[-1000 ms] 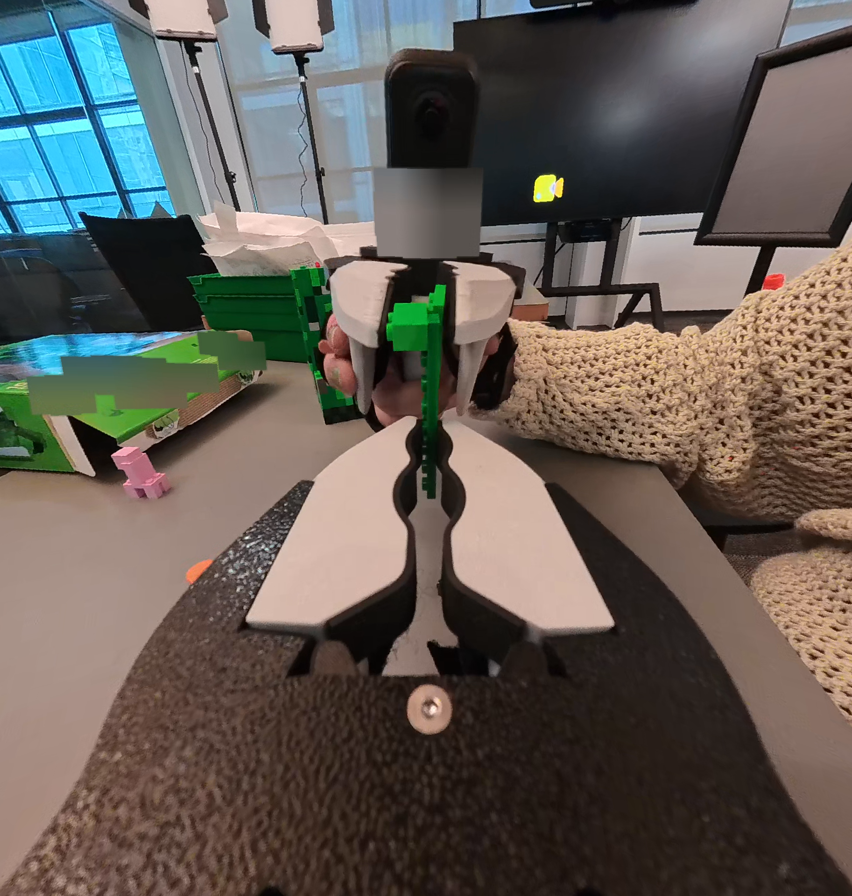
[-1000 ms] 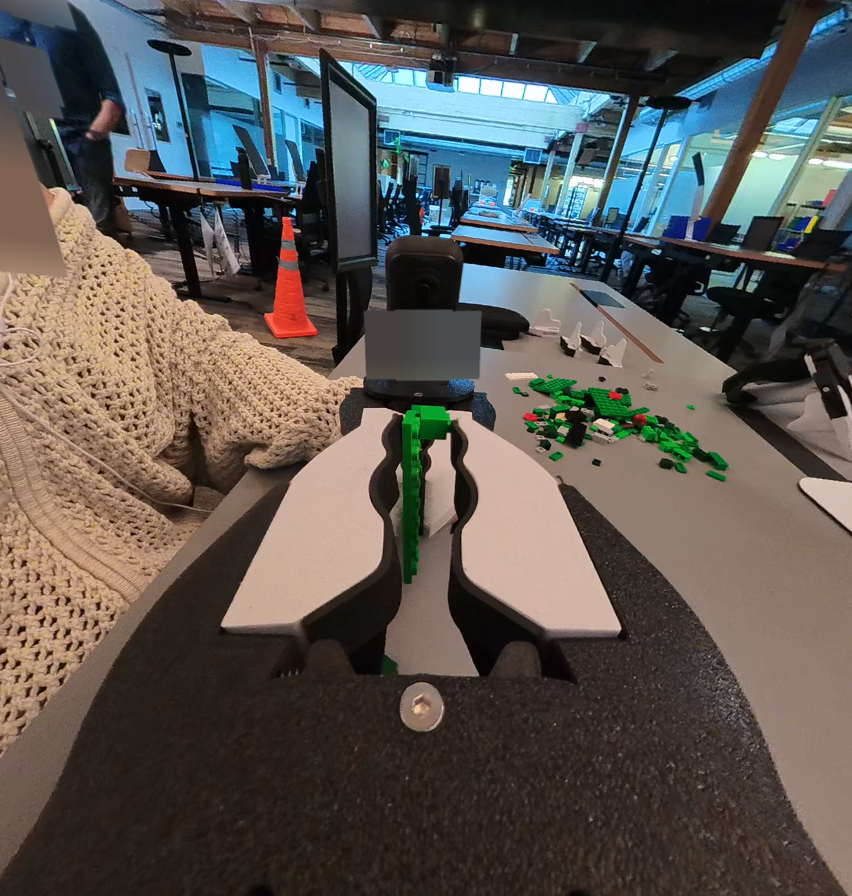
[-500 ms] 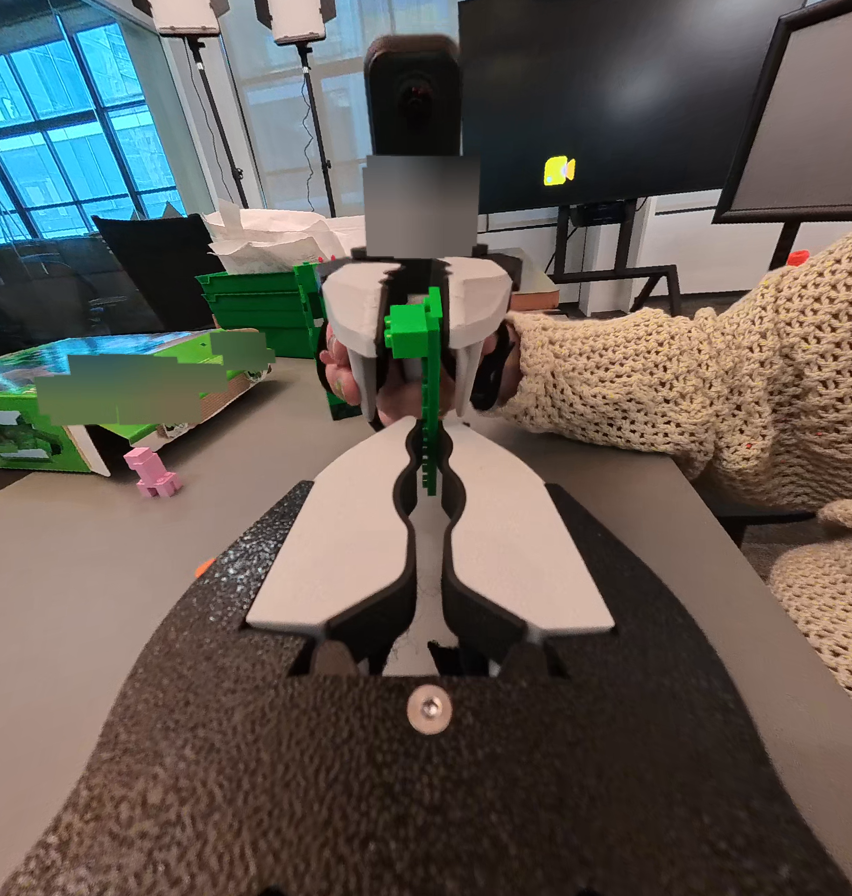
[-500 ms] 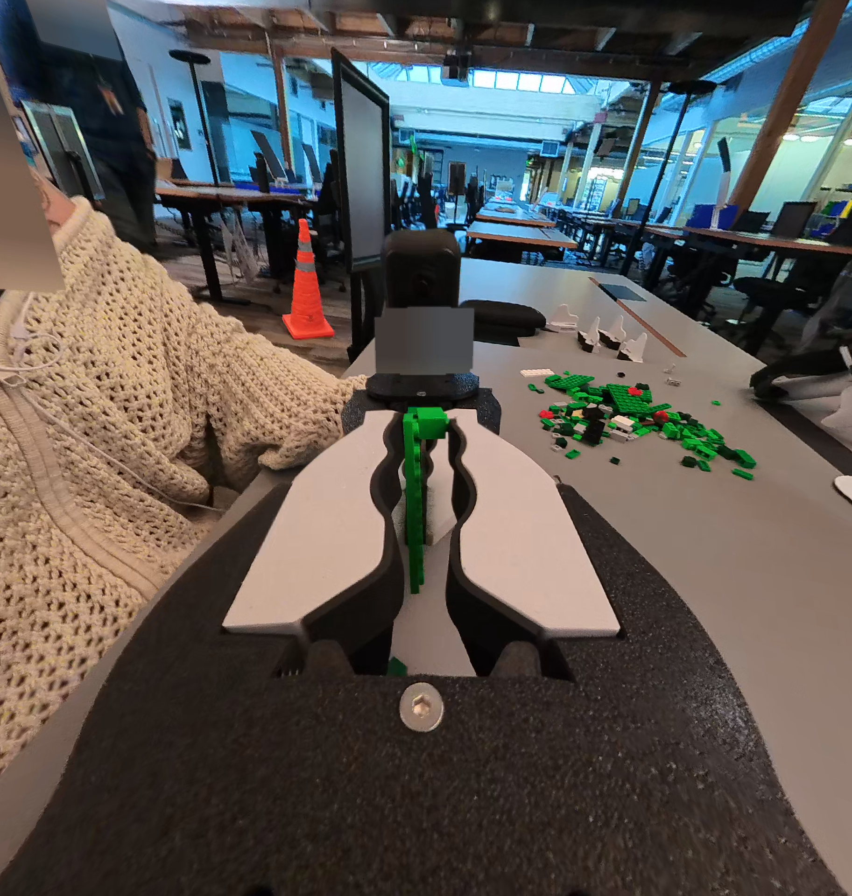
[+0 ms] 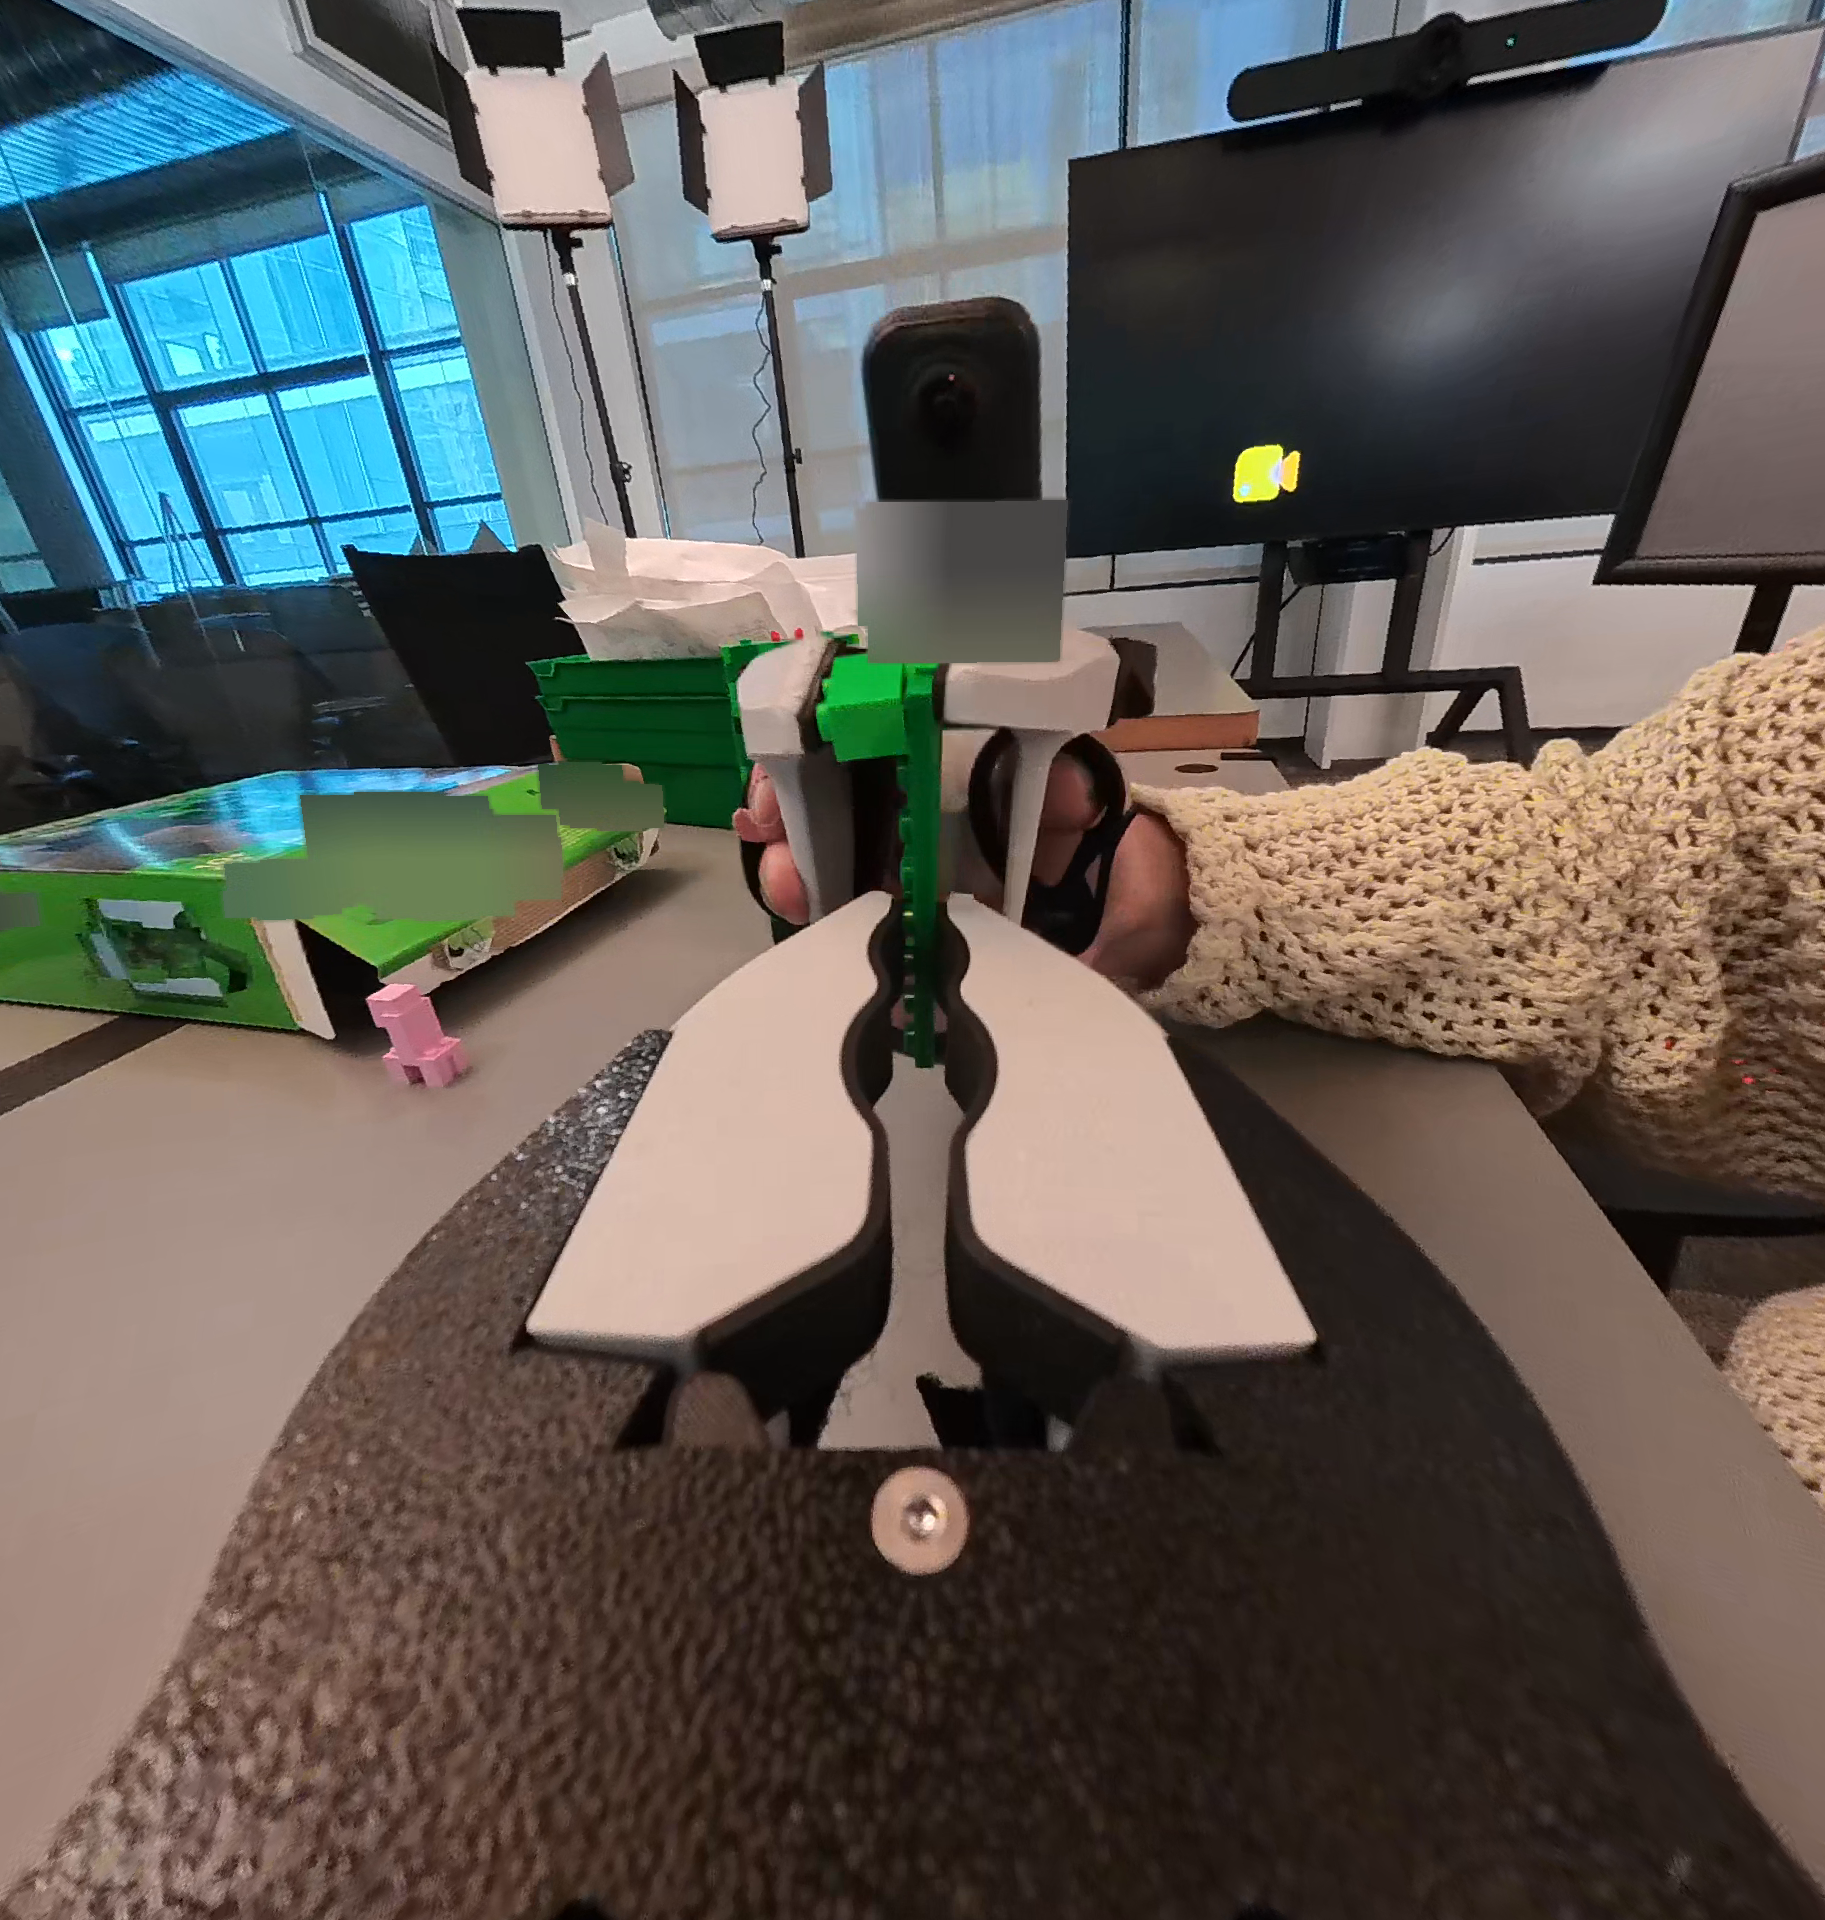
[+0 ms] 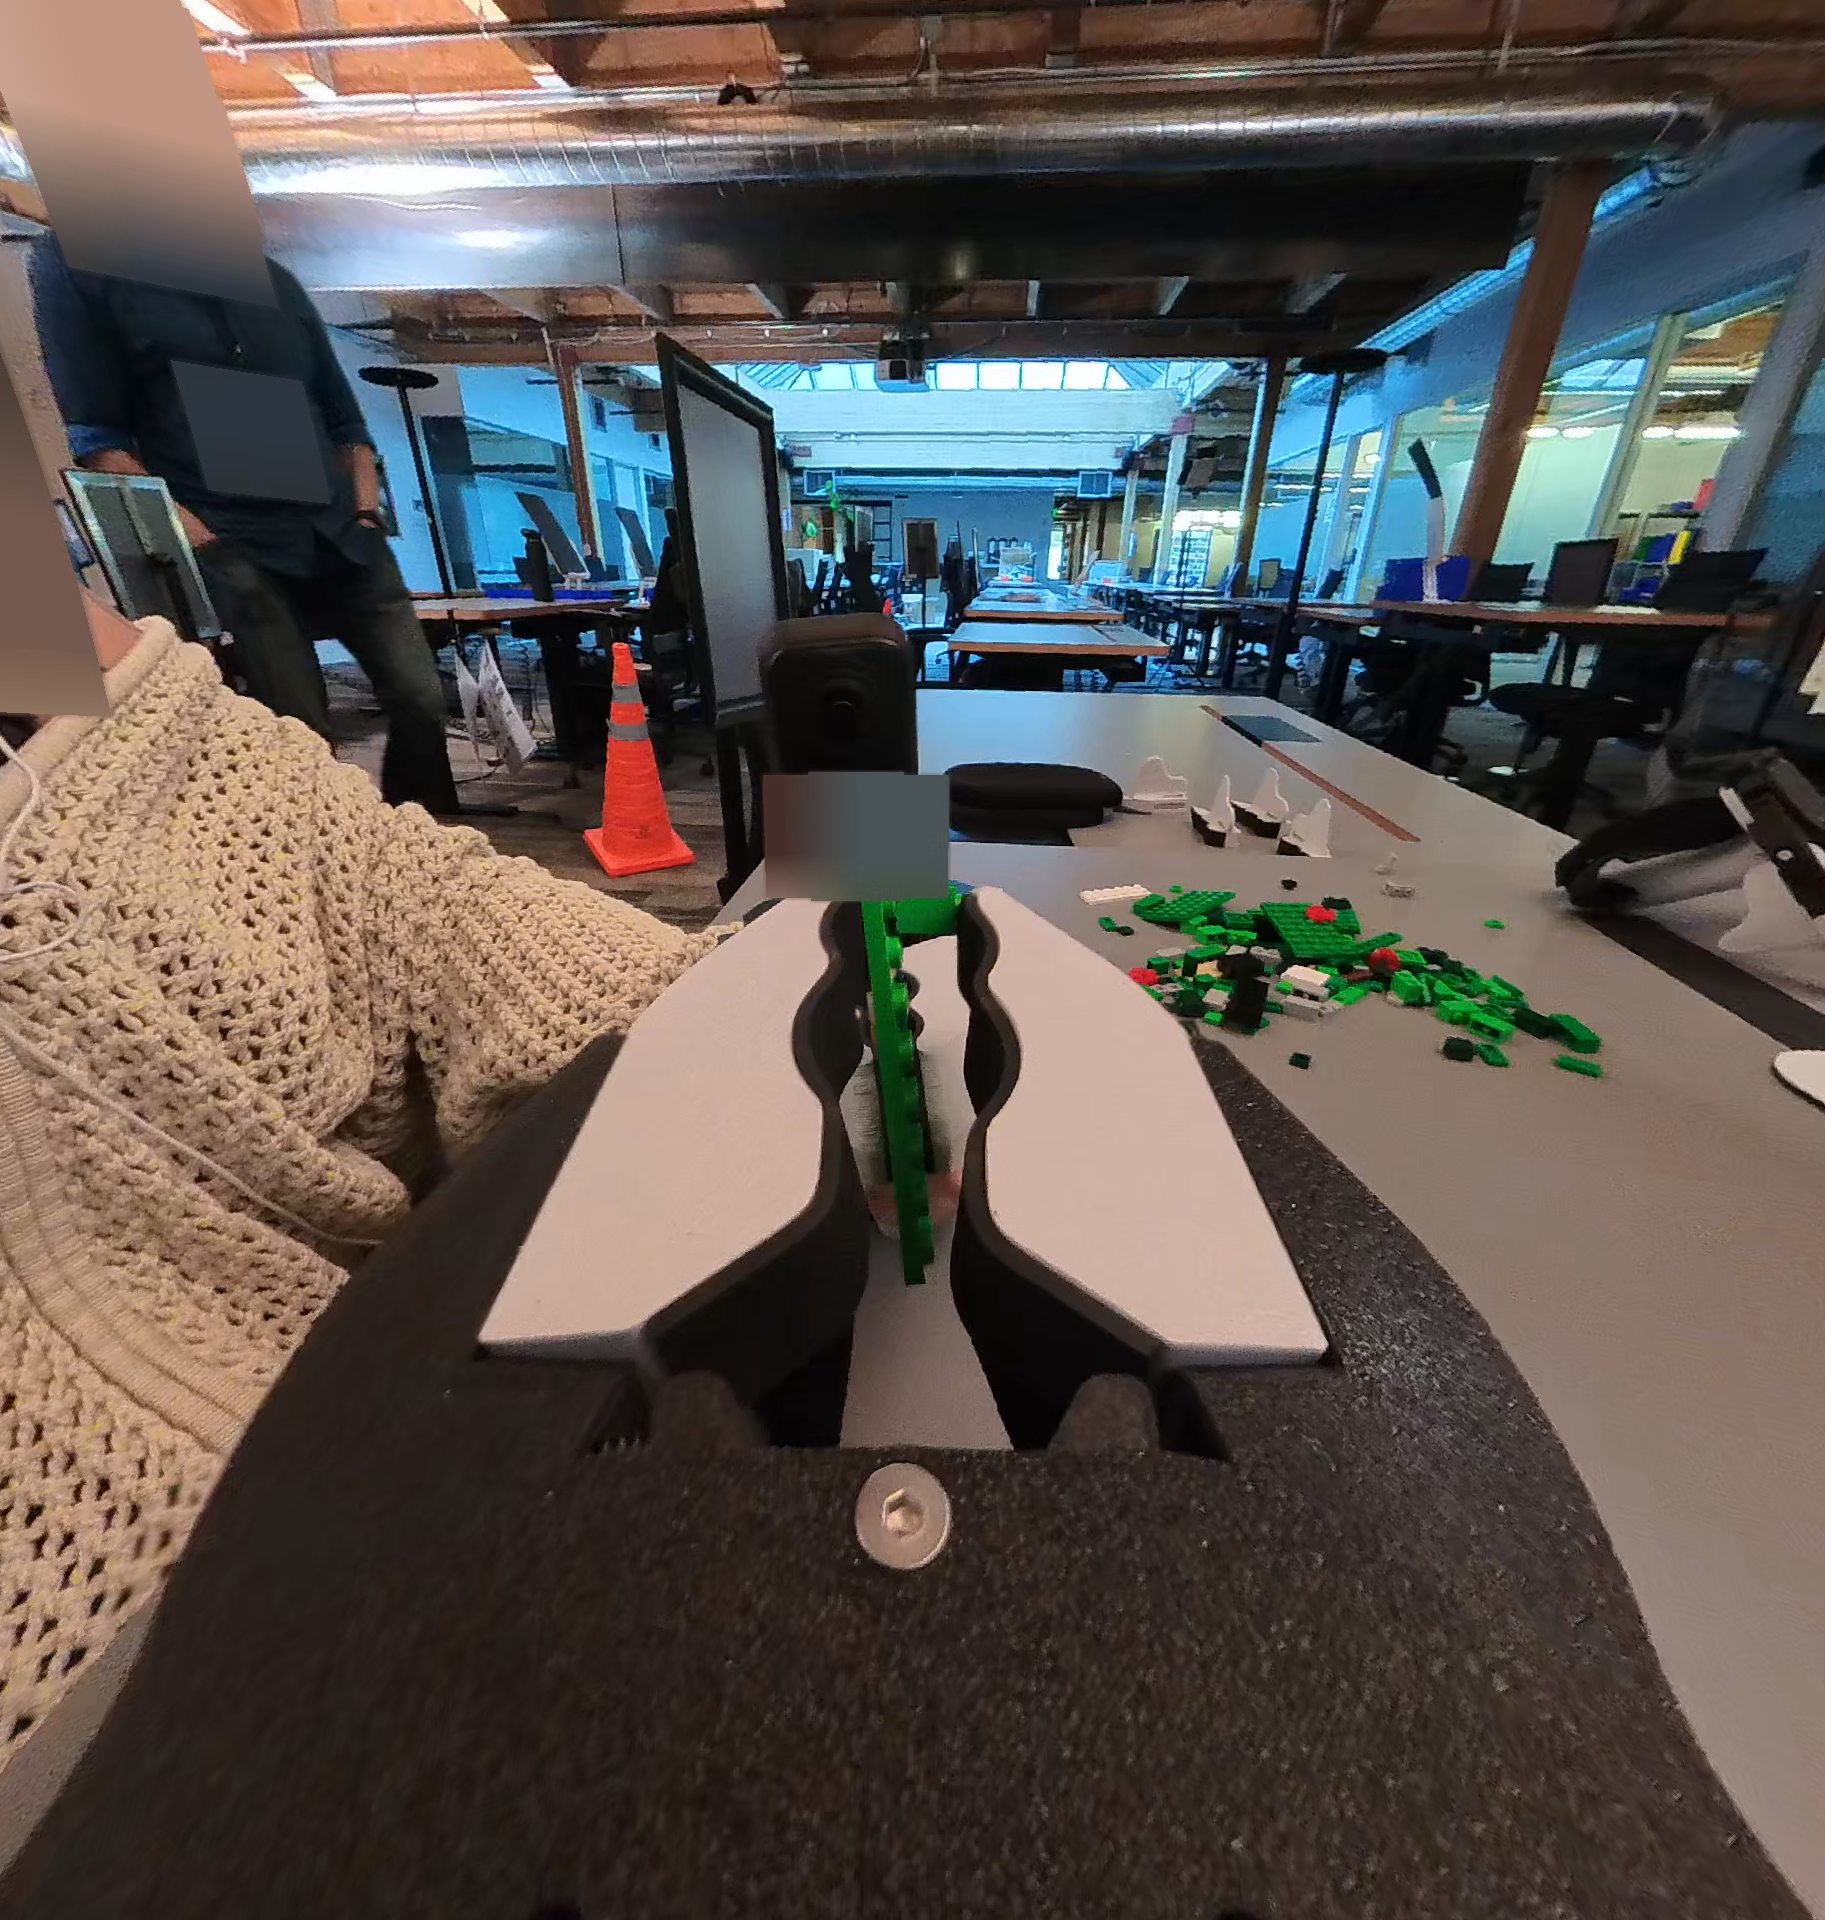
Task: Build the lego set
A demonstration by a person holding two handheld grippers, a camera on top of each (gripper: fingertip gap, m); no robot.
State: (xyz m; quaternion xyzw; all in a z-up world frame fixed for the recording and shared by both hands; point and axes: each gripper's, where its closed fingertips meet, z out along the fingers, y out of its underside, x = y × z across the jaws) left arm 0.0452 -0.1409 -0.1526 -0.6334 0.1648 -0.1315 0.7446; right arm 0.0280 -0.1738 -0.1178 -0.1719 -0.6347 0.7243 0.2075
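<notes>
Grey office table (image 6: 1510, 1195), two grippers facing each other above it. One green Lego plate (image 5: 923, 914) stands on edge between them: left gripper (image 5: 918, 971) clamped on its near end, right gripper (image 6: 913, 997) closed on it too. Loose brick pile (image 6: 1334, 966) at two o'clock; one pink figure (image 5: 416, 1034) and one green box (image 5: 191, 935) at ten. Right hand (image 5: 1126, 894) partly hidden.

Bright daylight, sharp focus, strong fisheye edge distortion.

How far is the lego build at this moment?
Early stage. Done: a small bright green brick sits on the green lego plate. In hand: left hand-held gripper and right hand-held gripper both clamp that plate. Left: the loose lego pile on the table.
</notes>
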